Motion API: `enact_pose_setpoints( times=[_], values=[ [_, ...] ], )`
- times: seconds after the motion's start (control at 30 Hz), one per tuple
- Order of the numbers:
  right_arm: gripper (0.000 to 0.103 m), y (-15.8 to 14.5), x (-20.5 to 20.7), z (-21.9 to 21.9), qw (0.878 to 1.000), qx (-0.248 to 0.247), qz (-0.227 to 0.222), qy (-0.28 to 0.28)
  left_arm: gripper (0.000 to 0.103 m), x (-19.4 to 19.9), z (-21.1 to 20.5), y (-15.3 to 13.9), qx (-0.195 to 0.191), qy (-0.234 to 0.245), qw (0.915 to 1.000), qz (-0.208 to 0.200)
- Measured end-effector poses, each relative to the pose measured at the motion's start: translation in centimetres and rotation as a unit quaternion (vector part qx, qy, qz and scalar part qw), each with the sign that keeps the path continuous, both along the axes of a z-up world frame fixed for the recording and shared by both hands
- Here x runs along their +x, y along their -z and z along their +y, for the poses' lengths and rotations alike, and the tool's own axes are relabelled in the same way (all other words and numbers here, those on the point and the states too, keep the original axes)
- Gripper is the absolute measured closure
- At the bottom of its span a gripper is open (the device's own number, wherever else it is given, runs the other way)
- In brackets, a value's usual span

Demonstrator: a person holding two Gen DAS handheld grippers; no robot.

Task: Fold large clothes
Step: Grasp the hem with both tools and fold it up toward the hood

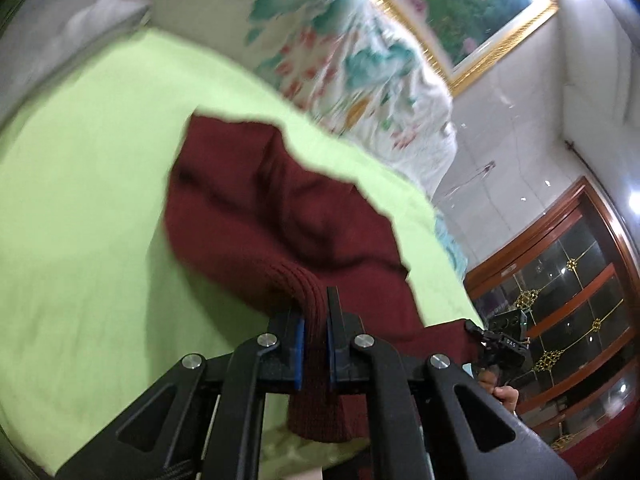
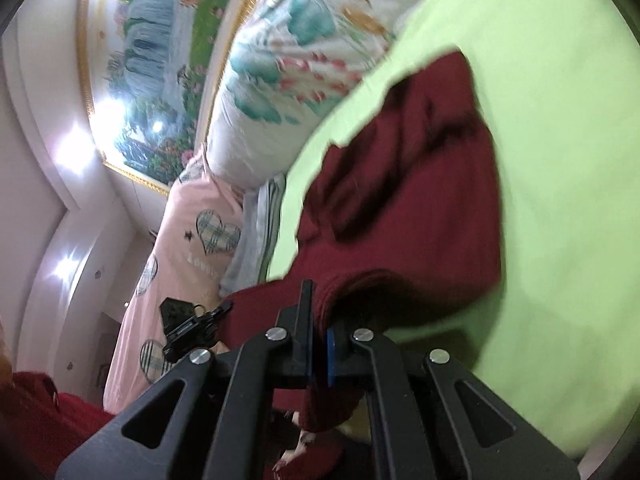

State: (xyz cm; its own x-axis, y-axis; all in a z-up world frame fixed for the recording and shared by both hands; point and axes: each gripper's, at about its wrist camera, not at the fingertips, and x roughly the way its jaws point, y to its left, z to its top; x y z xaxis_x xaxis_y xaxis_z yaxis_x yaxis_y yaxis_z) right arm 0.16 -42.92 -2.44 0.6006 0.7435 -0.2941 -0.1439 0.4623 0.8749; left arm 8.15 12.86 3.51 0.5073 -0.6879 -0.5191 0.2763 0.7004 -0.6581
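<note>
We are gripping dark-red ribbed knit sweater hem, left gripper and right gripper both clenched on it, sweater trailing over lime-green bedsheet; keeping hem taut, corners level.

Open room: bare green sheet to the left of the maroon sweater in left-wrist view, & to its right in right-wrist view, nothing lying there. Far edge blocked by rolled floral duvet, w/ pink heart-print quilt stacked beside it. Behind that, wall w/ gold-framed painting. Wooden glass-door cabinet stands off the bed's side.
</note>
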Motion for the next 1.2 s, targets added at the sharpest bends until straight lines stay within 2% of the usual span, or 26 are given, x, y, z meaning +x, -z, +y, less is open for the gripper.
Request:
enact_pose_setpoints(
  times=[0.13,0.23,0.3,0.4,0.57,0.73,0.9,0.93,0.97,1.0,1.03,1.1,1.13,1.17,1.2],
  values=[
    [0.098,-2.4,5.5,-1.4,1.000,-0.003,-0.023,0.018,0.097,6.1,-1.7,-3.0,0.011,0.000,0.9993,-0.035],
    [0.098,-3.0,10.3,-2.3,0.999,-0.028,-0.023,0.039,0.097,11.2,-2.9,-3.1,0.017,-0.015,0.9992,-0.032],
    [0.098,-2.1,13.7,-3.1,0.998,-0.039,0.003,0.058,0.097,15.2,-3.5,-2.1,0.015,-0.027,0.9994,-0.016],
    [0.098,0.2,18.0,-4.4,0.995,-0.048,0.040,0.084,0.097,20.8,-4.6,0.0,0.044,-0.040,0.9982,0.001],
    [0.098,3.6,22.9,-5.2,0.988,-0.071,0.094,0.098,0.097,26.5,-5.4,4.5,0.073,-0.055,0.9948,0.044],
    [0.097,5.3,24.8,-4.3,0.984,-0.105,0.116,0.090,0.096,29.0,-5.6,8.2,0.091,-0.055,0.9916,0.073],
    [0.097,5.6,24.6,-4.3,0.983,-0.108,0.115,0.095,0.095,29.3,-5.7,10.2,0.099,-0.051,0.9902,0.084],
    [0.097,5.6,24.6,-4.2,0.983,-0.111,0.115,0.095,0.092,29.2,-5.7,10.4,0.099,-0.052,0.9898,0.088],
    [0.093,5.6,24.6,-4.1,0.982,-0.111,0.116,0.094,0.092,29.1,-5.6,10.6,0.098,-0.053,0.9895,0.093],
    [0.084,5.6,24.5,-4.1,0.982,-0.108,0.119,0.094,0.092,29.0,-5.4,10.8,0.090,-0.052,0.9896,0.099],
    [0.079,5.4,24.3,-4.2,0.982,-0.105,0.122,0.095,0.086,28.5,-5.2,10.6,0.089,-0.050,0.9896,0.101],
    [0.060,4.4,23.4,-4.5,0.983,-0.104,0.115,0.101,0.070,27.0,-4.8,9.9,0.096,-0.050,0.9889,0.101],
    [0.056,3.7,22.6,-4.7,0.982,-0.109,0.105,0.111,0.057,25.8,-4.5,9.2,0.096,-0.050,0.9897,0.094],
    [0.052,2.6,21.4,-5.0,0.981,-0.117,0.088,0.125,0.052,24.8,-4.4,8.7,0.093,-0.046,0.9910,0.085],
    [0.052,1.7,20.2,-5.1,0.980,-0.126,0.070,0.133,0.052,23.6,-4.5,8.3,0.090,-0.036,0.9922,0.078]
  ],
)
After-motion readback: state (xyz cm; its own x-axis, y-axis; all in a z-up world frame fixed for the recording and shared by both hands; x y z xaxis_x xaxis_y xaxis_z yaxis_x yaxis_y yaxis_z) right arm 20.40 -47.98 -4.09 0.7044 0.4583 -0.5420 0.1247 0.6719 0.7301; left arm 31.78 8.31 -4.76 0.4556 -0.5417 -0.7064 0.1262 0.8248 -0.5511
